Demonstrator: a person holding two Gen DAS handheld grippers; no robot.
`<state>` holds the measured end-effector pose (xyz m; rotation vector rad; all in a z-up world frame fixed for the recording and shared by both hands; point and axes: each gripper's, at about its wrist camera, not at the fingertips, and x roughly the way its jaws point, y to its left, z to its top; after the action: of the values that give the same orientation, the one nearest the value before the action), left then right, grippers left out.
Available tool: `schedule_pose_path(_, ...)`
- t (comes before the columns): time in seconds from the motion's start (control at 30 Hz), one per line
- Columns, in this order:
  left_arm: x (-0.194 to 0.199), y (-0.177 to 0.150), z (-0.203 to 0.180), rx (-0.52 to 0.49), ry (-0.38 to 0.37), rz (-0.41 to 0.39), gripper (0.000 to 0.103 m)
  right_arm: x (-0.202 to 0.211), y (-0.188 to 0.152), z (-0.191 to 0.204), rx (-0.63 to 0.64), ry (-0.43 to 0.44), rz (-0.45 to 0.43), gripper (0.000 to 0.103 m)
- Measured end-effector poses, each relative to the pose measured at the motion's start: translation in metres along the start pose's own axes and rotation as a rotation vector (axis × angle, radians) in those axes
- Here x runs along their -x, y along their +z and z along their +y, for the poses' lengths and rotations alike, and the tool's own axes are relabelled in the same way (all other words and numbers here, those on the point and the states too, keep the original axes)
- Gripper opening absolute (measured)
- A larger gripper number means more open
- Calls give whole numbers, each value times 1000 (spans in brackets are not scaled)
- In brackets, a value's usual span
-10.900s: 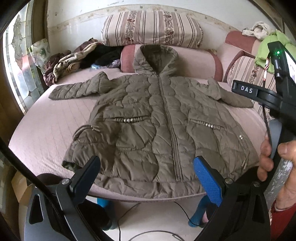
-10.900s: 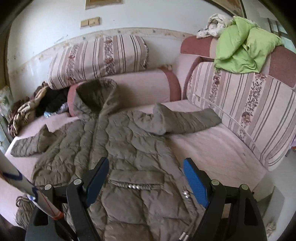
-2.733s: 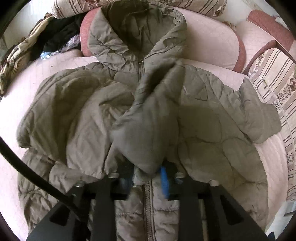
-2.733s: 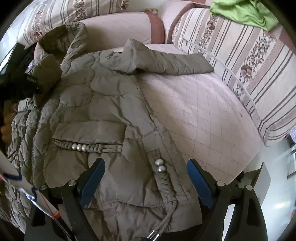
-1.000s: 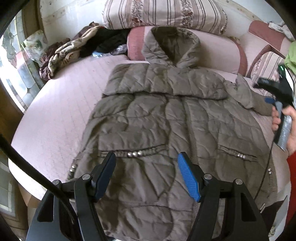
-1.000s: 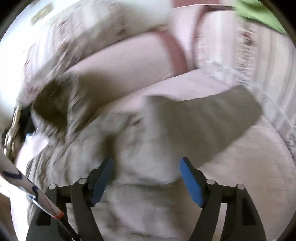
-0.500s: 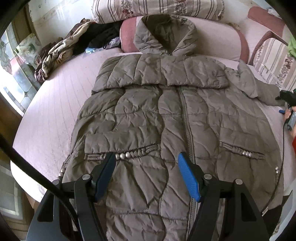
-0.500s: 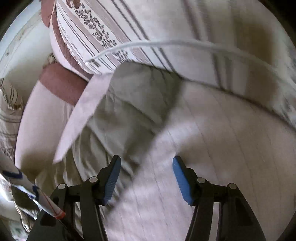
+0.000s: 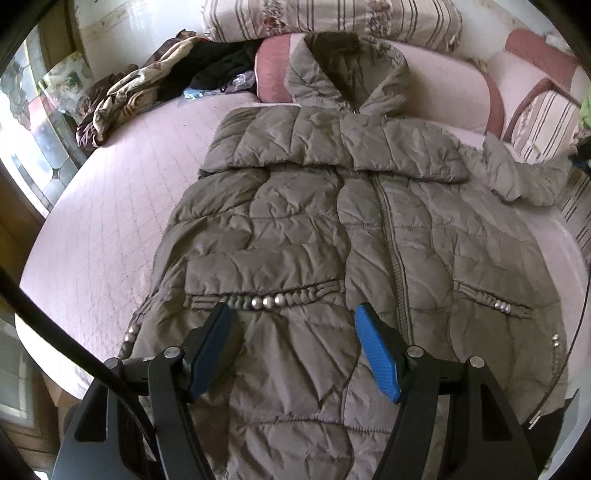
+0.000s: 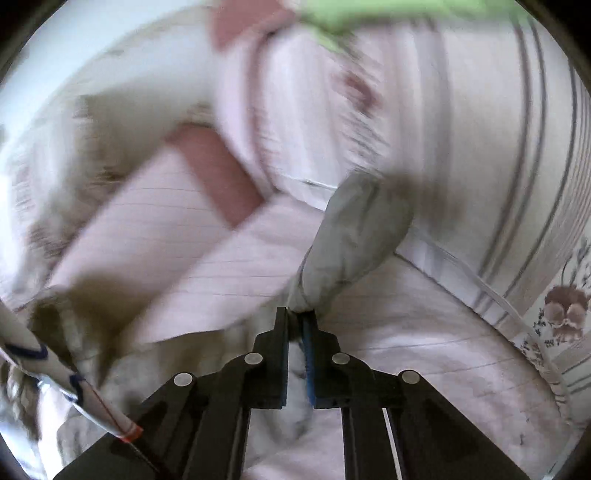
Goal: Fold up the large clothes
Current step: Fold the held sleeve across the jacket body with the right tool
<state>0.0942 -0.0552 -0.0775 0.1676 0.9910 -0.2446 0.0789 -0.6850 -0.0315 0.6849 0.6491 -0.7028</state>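
An olive quilted hooded coat (image 9: 332, 229) lies front up on the pink bed (image 9: 110, 206), hood at the far end. Its left sleeve is folded across the chest (image 9: 332, 147). Its right sleeve (image 9: 517, 177) sticks out to the right. My left gripper (image 9: 295, 325) is open and empty, hovering above the coat's lower left pocket. My right gripper (image 10: 295, 314) is shut on the right sleeve's cuff (image 10: 354, 236), lifted off the bed next to the striped cushion; this view is blurred.
Striped cushions (image 9: 332, 18) line the back and the right side (image 10: 517, 147). A heap of clothes (image 9: 147, 81) lies at the far left. A green cloth (image 10: 369, 14) lies on top of the right cushion. A window (image 9: 29, 122) is at the left.
My right gripper has closed on the right sleeve's cuff and lifted it. My left gripper has moved a little closer over the coat, still open.
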Motion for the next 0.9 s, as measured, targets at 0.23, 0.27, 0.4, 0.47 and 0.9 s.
schedule_pose_path(0.23,24,-11,33,70,-23,-41,69,56,-65,124,99,377,118,8)
schedule_pose_path(0.27,27,-12,40,81,-22,-45,69,60,-82,138,105,416,148,8)
schedule_pose_path(0.4,32,-17,68,133,0,-57,69,55,-151,200,162,543,285,8)
schedule_pose_path(0.47,31,-19,78,158,6,-52,69,46,-184,229,212,557,342,8)
schedule_pose_path(0.9,21,-7,123,251,52,-56,69,-53,-298,290,295,437,600,9)
